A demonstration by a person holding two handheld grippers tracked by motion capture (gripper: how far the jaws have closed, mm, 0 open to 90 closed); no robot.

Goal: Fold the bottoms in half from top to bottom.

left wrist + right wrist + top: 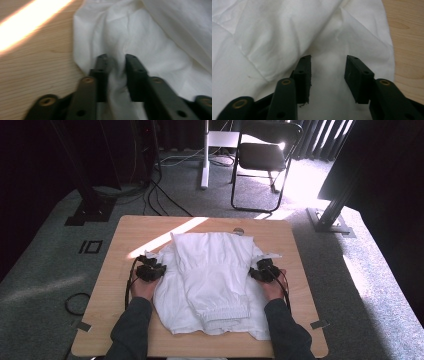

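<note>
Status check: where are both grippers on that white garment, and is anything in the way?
Left gripper pinching a fold at the white garment edge. Right gripper open, jaws astride cloth. Garment lies partly folded on the wooden table. Nothing obstructing.

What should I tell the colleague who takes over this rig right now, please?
Left gripper: jaws pinched on a fold at the left edge of the white garment.
Right gripper: jaws open, over the garment's right edge, cloth between them but not clamped.
Garment lies partly folded mid-table, elastic cuffs toward the person.
Left to do, probably: close the right gripper, continue folding.
</note>
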